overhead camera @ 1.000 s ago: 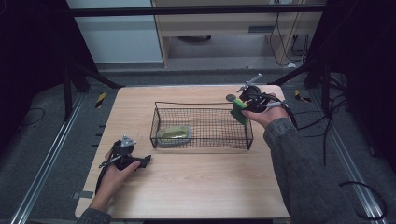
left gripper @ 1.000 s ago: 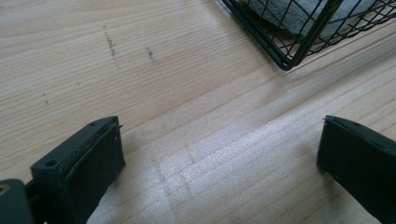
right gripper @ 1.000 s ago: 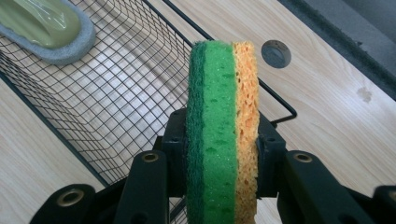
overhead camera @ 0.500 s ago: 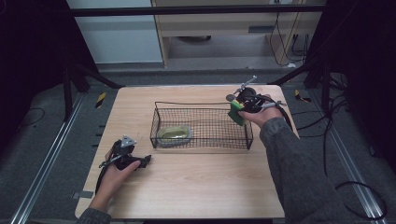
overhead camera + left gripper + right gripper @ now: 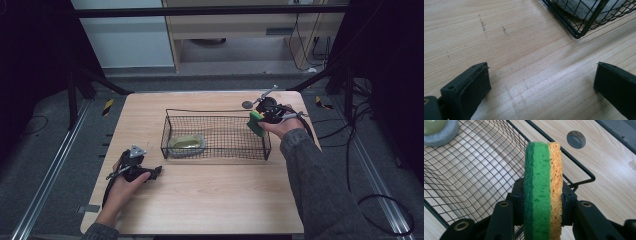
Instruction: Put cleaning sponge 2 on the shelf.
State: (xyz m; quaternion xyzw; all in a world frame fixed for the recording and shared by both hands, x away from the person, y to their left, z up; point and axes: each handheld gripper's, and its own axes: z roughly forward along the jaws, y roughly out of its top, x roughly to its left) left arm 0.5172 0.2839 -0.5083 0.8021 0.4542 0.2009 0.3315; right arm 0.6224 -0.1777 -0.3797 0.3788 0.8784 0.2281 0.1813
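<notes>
A: Right hand-held gripper (image 5: 541, 202), state?

B: Jaws clamped on the green-and-yellow rectangular scouring sponge (image 5: 542, 187), one pad on the green scrub face, the other on the yellow foam face. The sponge stands on edge between them, its top clear of the jaws.

A: Position on the light wooden worktop (image 5: 210, 200)?

B: In the high view the sponge (image 5: 256, 123) sits at the right end of the black wire-mesh basket (image 5: 215, 150), about 2 o'clock from the worktop's centre. In the right gripper view it is over the basket's corner rim (image 5: 576, 162); whether it touches the wire, I cannot tell.

A: Basket contents?

B: An olive-green oval piece on a grey oval pad (image 5: 187, 145), at the basket's left end, well apart from the sponge.

A: Left hand-held gripper (image 5: 150, 171)?

B: Jaws wide apart, nothing between them, low over bare wood at about 8 o'clock, near the basket's corner (image 5: 577, 35).

A: Other items?

B: A round grey disc (image 5: 576, 139) set in the worktop just beyond the basket.
</notes>
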